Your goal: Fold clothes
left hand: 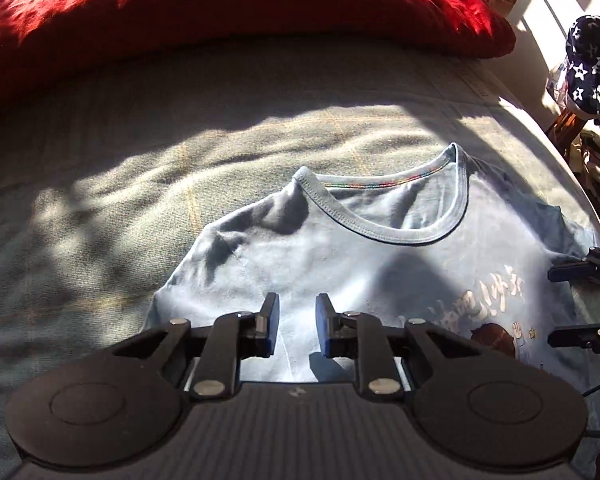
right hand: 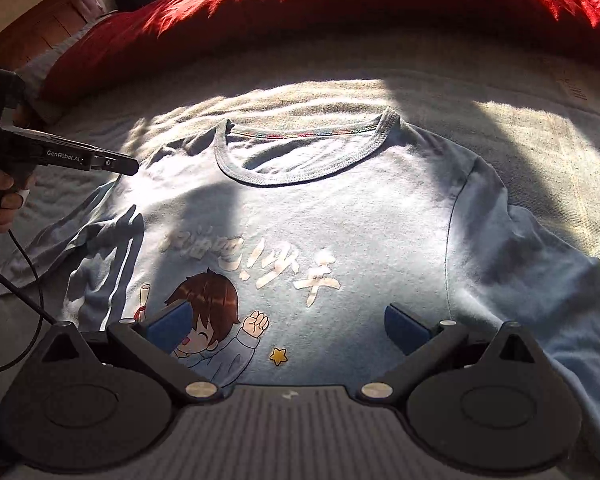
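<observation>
Grey bedspread [right hand: 500,128] bears one blue T-shirt [right hand: 340,216]; left tool [left hand: 297,326] narrowly parted, right tool [right hand: 288,330] wide, both empty.

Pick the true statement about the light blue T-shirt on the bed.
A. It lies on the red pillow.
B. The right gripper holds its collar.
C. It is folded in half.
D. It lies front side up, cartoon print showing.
D: the T-shirt lies spread out, its cartoon print facing up, below the open right gripper.

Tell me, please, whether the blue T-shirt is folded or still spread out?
Spread out: the T-shirt lies front up, neckline and print showing, right sleeve extended.
</observation>
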The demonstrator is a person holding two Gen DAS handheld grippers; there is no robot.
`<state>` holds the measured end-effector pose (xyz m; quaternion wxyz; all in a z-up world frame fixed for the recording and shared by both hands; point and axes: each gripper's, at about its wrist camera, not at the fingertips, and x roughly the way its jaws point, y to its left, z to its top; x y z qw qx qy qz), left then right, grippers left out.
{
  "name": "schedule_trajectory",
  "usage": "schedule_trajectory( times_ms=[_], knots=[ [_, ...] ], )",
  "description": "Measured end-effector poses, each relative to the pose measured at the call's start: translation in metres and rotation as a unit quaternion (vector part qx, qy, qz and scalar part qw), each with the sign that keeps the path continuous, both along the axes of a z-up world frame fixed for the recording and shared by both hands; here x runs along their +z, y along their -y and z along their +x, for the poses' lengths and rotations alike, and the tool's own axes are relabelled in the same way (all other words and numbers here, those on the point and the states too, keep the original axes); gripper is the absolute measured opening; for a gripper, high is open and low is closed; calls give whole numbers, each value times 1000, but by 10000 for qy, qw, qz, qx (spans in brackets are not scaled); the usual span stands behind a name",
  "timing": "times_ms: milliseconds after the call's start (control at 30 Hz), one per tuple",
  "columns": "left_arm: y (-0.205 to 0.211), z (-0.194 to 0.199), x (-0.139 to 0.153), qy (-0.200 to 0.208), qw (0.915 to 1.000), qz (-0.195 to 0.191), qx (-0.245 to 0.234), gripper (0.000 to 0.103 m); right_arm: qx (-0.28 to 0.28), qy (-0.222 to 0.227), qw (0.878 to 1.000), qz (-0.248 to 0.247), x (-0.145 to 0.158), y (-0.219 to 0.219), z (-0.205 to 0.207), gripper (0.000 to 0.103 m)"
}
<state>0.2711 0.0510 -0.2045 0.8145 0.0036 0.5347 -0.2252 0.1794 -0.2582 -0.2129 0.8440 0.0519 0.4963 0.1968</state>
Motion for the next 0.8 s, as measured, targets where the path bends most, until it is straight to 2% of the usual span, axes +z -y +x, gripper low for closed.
schedule_trajectory(
  times_ms=[67,167,300,400,433,500,567,633,733,800],
  knots=[
    [12,-19,-16,-341,9991,-228,-99,22,-75,21,9999,-93,-4,-3,7,103],
    [7,-27,-34,-320,9991,-245,110,22,-259,-50,9996,-44,-15,4,16,103],
    [-13,4,-32,-99,9990,-120,430,21,-322,107,9993,-182,-22,15,27,103],
    [-27,27,-31,64,9978,9,654,21,-266,186,9994,-98,-26,22,40,103],
    [-28,33,-28,105,9975,130,689,21,-296,220,9992,-184,-25,21,43,103],
    [-29,39,-18,150,9963,98,842,21,-355,286,9983,-357,-22,19,51,103],
    [-26,38,-7,257,9963,-31,817,31,-368,399,9980,-312,-11,19,53,103],
    [-16,34,-2,313,9973,-176,647,46,-320,459,9983,-160,-5,18,51,103],
    [3,32,-15,290,9990,28,345,49,-215,387,9986,-291,-12,10,52,103],
    [5,39,-29,342,9981,234,462,49,-182,360,9985,-380,-23,6,54,103]
  ],
)
